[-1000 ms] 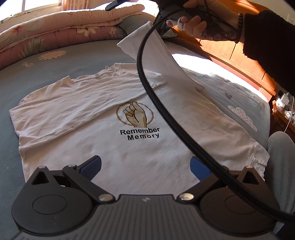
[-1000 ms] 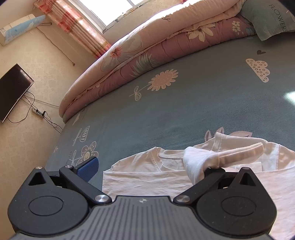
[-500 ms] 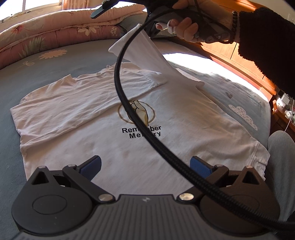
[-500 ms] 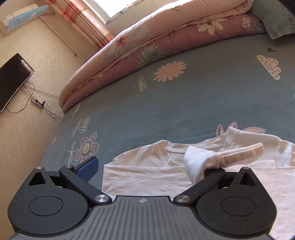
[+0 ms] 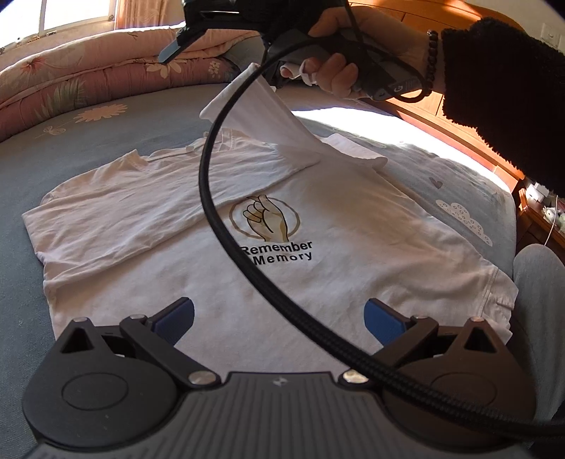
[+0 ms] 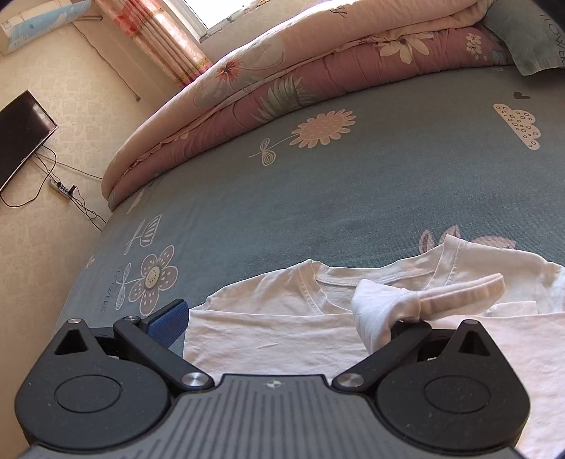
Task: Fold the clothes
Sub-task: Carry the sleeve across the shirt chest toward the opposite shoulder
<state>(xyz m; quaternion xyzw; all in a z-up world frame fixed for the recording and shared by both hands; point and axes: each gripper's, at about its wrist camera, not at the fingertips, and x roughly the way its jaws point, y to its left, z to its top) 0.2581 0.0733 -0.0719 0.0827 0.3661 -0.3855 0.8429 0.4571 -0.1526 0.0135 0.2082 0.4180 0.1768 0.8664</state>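
Right hand-held gripper [image 6: 286, 317] lifts soft white T-shirt [image 5: 353, 247] sleeve [image 6: 385, 310]; jaws spread.

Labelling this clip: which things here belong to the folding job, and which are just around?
Job:
white T-shirt
its lifted sleeve
right gripper
left gripper

Around:
folded quilt
pillow
TV
power strip

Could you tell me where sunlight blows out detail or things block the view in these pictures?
Left wrist view: a sunlit patch on the bed is overexposed, and a black cable crosses the shirt. Right wrist view: the window is washed out.
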